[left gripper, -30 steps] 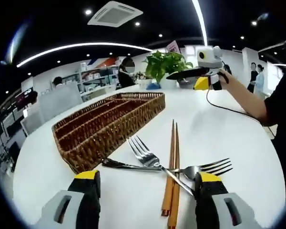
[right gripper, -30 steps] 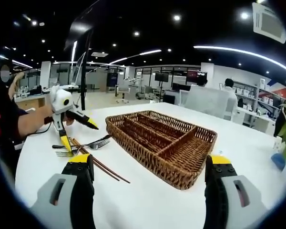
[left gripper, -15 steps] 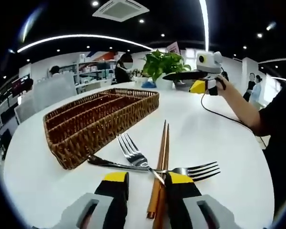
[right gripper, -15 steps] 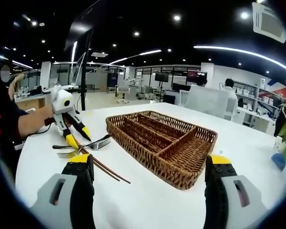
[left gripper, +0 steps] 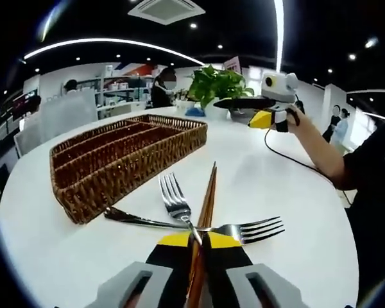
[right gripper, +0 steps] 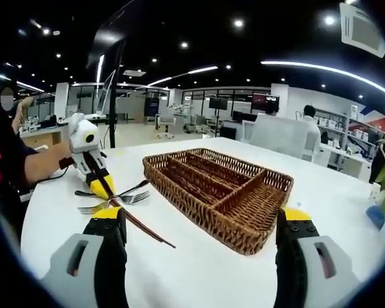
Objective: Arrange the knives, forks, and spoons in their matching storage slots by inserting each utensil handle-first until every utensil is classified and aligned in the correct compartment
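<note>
Clamping my left gripper [left gripper: 196, 242] on the chopsticks [left gripper: 205, 199] crossing 2 forks [left gripper: 173, 199]; my right gripper [right gripper: 199, 244] waits open before the unfilled wicker tray [right gripper: 219, 192]. Sorting has barely begun.

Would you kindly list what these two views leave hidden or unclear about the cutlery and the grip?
- Left gripper view: the left gripper jaws cover the near ends of the chopsticks and a fork handle; exactly what they pinch is unclear.
- Right gripper view: the left gripper hides where the forks cross.
- Both views: the wicker tray walls hide parts of its compartment floors.
</note>
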`<state>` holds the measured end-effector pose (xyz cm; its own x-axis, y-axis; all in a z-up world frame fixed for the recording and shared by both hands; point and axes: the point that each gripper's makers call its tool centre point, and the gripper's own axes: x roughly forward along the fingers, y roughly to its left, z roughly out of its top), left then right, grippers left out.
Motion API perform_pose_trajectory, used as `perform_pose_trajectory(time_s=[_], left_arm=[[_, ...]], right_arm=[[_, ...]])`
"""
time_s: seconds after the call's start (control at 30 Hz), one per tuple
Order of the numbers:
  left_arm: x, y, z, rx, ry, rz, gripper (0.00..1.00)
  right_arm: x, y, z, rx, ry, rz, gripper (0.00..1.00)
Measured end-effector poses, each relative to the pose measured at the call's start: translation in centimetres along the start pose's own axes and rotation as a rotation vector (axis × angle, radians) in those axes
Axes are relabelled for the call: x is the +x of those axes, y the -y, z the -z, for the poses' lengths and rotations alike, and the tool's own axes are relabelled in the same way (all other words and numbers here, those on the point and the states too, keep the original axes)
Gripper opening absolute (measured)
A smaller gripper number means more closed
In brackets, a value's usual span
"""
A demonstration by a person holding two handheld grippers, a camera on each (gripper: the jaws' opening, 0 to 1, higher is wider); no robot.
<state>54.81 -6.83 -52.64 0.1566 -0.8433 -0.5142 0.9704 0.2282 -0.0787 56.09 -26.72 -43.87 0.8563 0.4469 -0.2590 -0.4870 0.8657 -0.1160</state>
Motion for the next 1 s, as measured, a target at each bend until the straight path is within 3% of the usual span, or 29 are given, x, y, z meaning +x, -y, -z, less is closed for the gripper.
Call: perform_pose_trajectory(time_s=[0.33,0.57,1.0], left_arm=[[0.0,0.2,-0.1,0.066,-0.026,-0.044,0.02],[-0.4,-0.1,-0.9,0.121,-0.005,-0.061,0.02],[-0.5,1.4,-1.9,0.226,0.036,-0.026,0.01]], right_arm=[[0.0,-0.1,-0.1,-0.002,0.002,-0.001,0.99],[-0.1,-0.2,-0.1,-0.002,0.002,-0.006,0.99],[0.3,-1.7,-0.1,-0.034,-0.001,-0.072,0.99]])
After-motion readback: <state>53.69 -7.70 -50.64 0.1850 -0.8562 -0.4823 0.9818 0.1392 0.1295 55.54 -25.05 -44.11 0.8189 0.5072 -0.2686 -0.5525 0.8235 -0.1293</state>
